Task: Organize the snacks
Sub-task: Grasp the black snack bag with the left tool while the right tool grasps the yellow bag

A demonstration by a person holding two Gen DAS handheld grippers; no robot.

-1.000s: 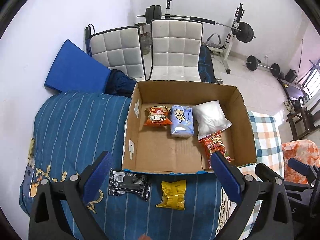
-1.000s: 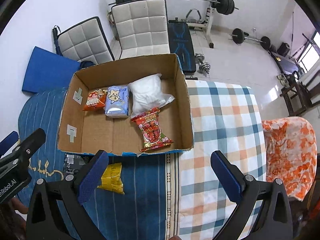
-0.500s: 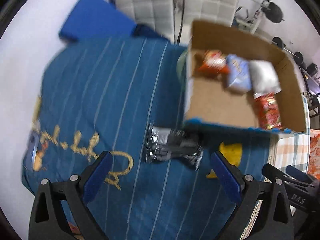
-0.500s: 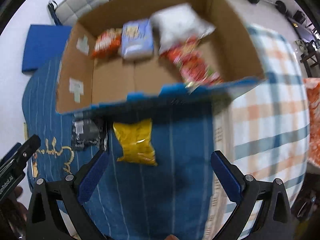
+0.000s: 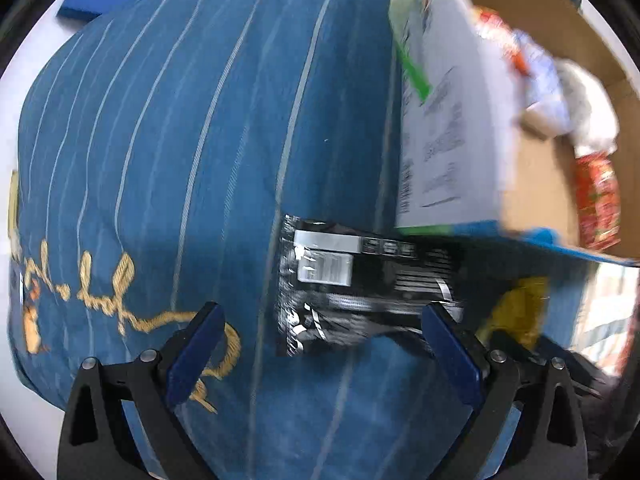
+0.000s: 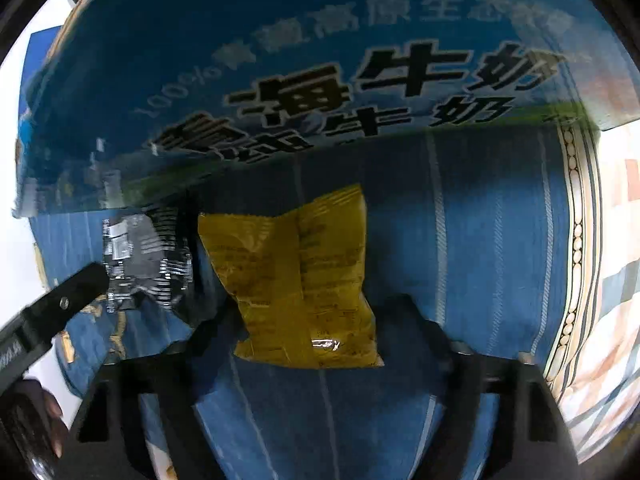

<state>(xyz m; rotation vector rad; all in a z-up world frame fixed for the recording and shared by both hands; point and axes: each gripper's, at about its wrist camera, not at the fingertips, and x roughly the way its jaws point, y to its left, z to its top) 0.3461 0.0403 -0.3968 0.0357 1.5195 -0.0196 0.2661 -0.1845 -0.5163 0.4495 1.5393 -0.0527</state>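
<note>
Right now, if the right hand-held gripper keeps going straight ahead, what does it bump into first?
Most likely the crinkly yellow snack packet: it lies between the closing jaws of the right hand-held gripper, flat on the blue striped blanket. Depth is unclear.

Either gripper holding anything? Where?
Left gripper: nothing, open over black foil packet. Right gripper: jaws have just been closing astride lower half of yellow plastic snack packet; grip cannot be told.

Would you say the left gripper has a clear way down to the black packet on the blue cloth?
Probably yes: the left gripper is open just before the black packet, nothing over it, though the cardboard box crowds its far edge.
</note>
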